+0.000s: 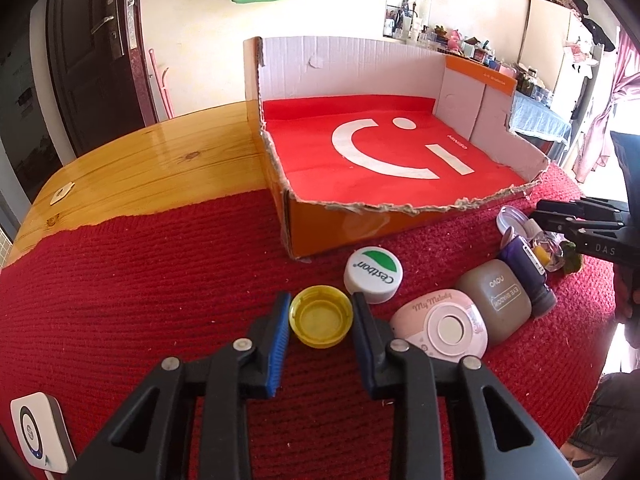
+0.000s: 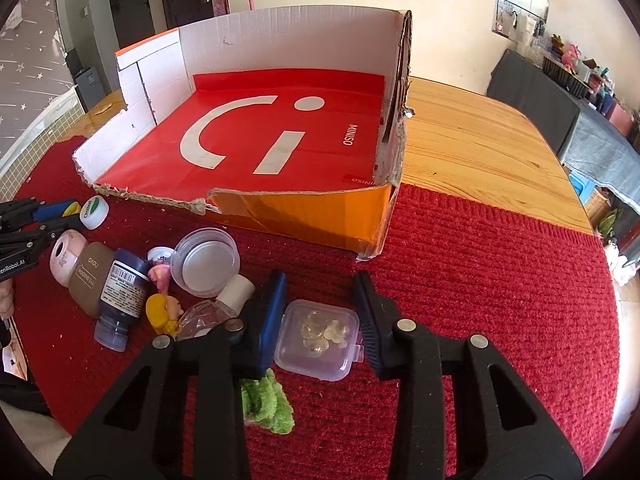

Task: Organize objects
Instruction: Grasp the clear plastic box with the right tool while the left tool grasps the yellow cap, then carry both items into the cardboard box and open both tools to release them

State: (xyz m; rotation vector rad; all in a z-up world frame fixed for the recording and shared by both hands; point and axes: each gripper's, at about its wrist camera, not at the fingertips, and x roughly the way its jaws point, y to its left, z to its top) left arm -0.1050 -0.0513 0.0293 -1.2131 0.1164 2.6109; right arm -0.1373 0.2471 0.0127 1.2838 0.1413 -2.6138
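Handling | my left tongs [image 1: 320, 312] spread around light, stiff yellow cap [image 1: 321, 316], grip its rim | right tongs [image 2: 320, 312] spread around slick clear case [image 2: 318, 338], squeeze flat sides gently

The cardboard box [image 1: 400, 216] is orange outside and white on its inner walls, and a bright red sheet with a white smile-shaped mark lines its floor. Under it lies a deep red ribbed cloth [image 1: 160, 280] over a honey-yellow wooden table [image 1: 160, 160]. One bottle cap [image 1: 320, 316] is yellow, another cap [image 1: 374, 274] white with a green patch. The compact [image 1: 440, 326] is pale pink, the eyeshadow case [image 1: 496, 300] taupe, the bottle [image 2: 120, 292] dark purple. Both grippers' pads [image 1: 280, 340] are blue on black.
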